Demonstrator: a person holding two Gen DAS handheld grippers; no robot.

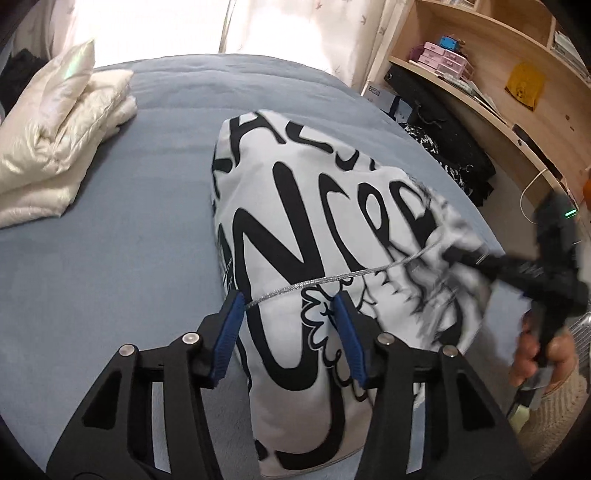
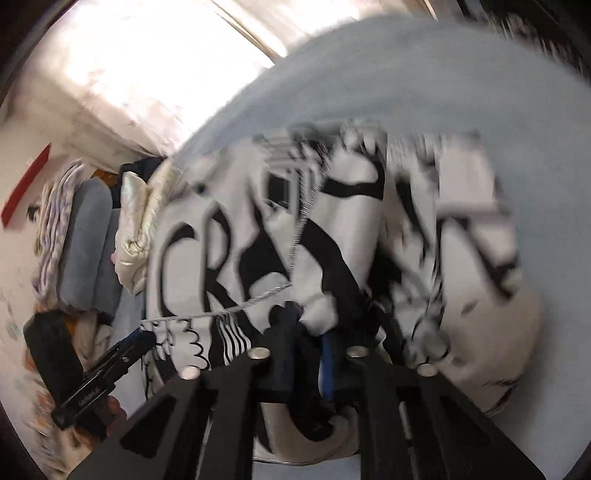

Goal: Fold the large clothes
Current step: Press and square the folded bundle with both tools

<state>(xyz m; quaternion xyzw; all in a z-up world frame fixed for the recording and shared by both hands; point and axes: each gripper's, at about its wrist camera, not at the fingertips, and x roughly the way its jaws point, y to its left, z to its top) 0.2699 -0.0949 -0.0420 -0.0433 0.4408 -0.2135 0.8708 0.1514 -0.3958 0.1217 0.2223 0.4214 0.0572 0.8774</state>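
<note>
A white garment with big black lettering lies partly folded on the blue bed. My left gripper is open, its blue pads on either side of the garment's near part. A silver cord runs from the left pad toward my right gripper, which is blurred and shut on the garment's right edge. In the right wrist view the right gripper pinches white and black cloth, lifted and blurred. The left gripper shows at lower left.
A folded cream quilt and pillow lie on the bed's far left. A wooden desk with shelves and dark clothes stand along the right side. Bright curtains hang behind the bed.
</note>
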